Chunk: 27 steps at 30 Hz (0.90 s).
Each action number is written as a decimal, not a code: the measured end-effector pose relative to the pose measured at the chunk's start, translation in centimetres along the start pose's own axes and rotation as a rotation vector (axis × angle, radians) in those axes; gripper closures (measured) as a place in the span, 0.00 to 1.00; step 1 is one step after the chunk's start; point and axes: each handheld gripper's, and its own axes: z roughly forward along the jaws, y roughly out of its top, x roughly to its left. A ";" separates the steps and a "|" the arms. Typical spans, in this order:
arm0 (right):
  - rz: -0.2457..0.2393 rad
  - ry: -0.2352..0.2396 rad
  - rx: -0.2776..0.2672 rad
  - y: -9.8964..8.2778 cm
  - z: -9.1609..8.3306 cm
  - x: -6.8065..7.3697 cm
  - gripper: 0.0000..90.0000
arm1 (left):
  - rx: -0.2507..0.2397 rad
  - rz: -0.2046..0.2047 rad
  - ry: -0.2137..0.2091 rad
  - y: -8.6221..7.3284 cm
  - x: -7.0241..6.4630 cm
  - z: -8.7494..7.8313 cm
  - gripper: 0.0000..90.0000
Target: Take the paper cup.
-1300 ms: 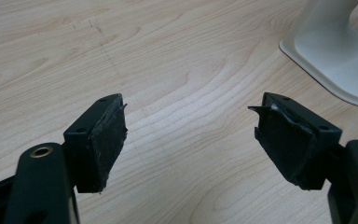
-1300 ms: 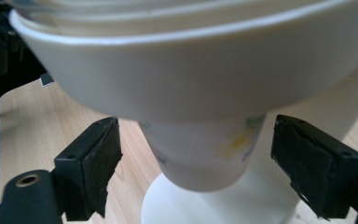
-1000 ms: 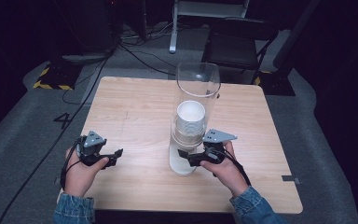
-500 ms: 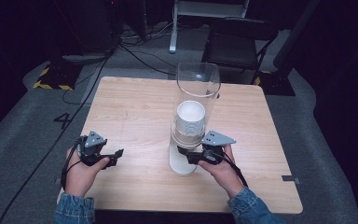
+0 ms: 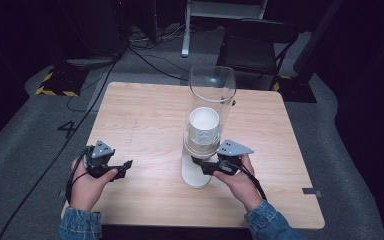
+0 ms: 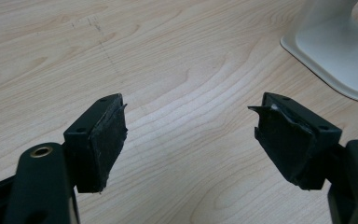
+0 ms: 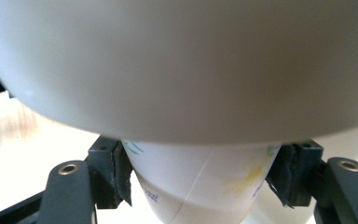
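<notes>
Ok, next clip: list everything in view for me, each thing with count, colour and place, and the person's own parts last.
Table: one, light wood, centre of the high view.
Cup dispenser: one, clear tube on a white base, right of the table's middle.
Paper cups: a white stack inside the tube, number unclear; the lowest cup pokes out below.
Chair: one, black, beyond the table.
Floor cables: several, dark, beyond the table.
Left gripper: black, open over bare table, near left.
Right gripper: black, jaws against the lowest cup's sides.
Hands: two, denim sleeves, near edge.
</notes>
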 end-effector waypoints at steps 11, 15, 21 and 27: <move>-0.064 -0.010 -0.011 -0.2 0.0 -0.4 0.37 | -0.002 0.000 0.002 -0.1 0.1 -0.1 0.27; -0.064 -0.013 -0.016 -0.3 0.1 -0.4 0.37 | -0.001 -0.004 0.003 -0.1 0.0 0.0 0.27; -0.040 -0.025 -0.020 -0.4 0.1 -0.1 0.37 | 0.003 0.003 0.001 0.0 0.0 0.1 0.27; 0.010 -0.007 -0.030 -0.6 0.3 0.1 0.37 | 0.005 0.005 0.001 0.0 0.0 0.1 0.27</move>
